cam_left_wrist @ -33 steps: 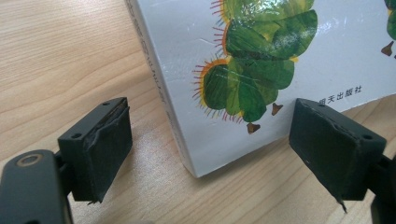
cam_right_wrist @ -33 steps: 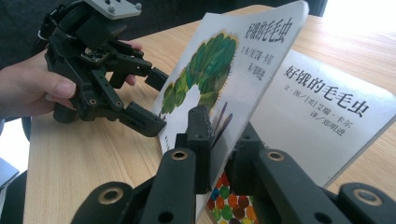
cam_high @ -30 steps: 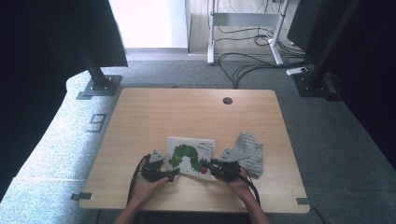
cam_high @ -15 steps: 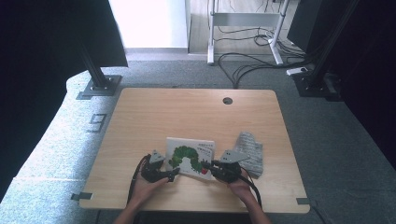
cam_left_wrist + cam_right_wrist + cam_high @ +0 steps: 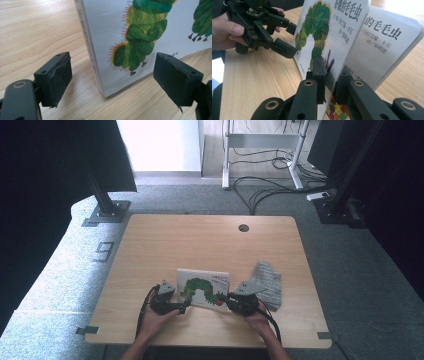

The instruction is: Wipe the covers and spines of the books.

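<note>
Book (image 5: 202, 287) lies on the table (image 5: 210, 245), left of the grey cloth (image 5: 266, 284). Right tool (image 5: 329, 72) is clamped on the raised cover; lift slowly. Left tool (image 5: 112, 77), jaws apart around the spine corner, steadies the book.

I see a light wooden worktop (image 5: 165, 250) with a round cable hole (image 5: 243, 227) far behind the caterpillar picture book (image 5: 202, 287) lying near its front edge, and a grey patterned cloth (image 5: 266, 284) just right of that book.
</note>
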A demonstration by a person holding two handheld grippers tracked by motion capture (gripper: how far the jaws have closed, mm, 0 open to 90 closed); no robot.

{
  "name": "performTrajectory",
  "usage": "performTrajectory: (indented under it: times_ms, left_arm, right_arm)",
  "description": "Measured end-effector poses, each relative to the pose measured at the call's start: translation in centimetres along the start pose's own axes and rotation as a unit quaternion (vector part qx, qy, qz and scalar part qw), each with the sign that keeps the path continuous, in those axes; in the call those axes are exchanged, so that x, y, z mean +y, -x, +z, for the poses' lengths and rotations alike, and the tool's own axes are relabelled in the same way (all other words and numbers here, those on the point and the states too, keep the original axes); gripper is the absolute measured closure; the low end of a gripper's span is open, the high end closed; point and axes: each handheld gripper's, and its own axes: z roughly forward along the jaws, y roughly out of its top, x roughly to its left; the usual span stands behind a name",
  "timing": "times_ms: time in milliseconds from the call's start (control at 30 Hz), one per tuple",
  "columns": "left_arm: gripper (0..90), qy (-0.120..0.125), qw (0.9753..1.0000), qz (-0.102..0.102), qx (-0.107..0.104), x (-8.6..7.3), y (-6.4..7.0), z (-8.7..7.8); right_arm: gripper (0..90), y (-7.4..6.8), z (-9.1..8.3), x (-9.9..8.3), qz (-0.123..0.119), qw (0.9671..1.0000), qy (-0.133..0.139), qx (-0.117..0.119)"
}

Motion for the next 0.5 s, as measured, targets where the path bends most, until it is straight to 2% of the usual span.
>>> performTrajectory:
  times_ms: [233, 367, 500]
  left_arm:
    - [15.6, 0.006, 1.0000, 0.001, 0.002, 0.03, -0.23, -0.24]
    - [15.8, 0.012, 0.9999, 0.002, 0.002, 0.06, -0.26, -0.35]
    - [16.8, 0.014, 0.9999, 0.005, 0.003, 0.04, -0.27, -0.38]
  right_arm:
    - [81.2, 0.23, 0.17, -0.30, -0.003, 0.9999, -0.011, -0.005]
    - [81.4, 0.02, 0.34, -0.45, -0.022, 0.9995, -0.020, -0.010]
    - [81.5, 0.09, 0.40, -0.48, -0.017, 0.9996, -0.019, -0.011]
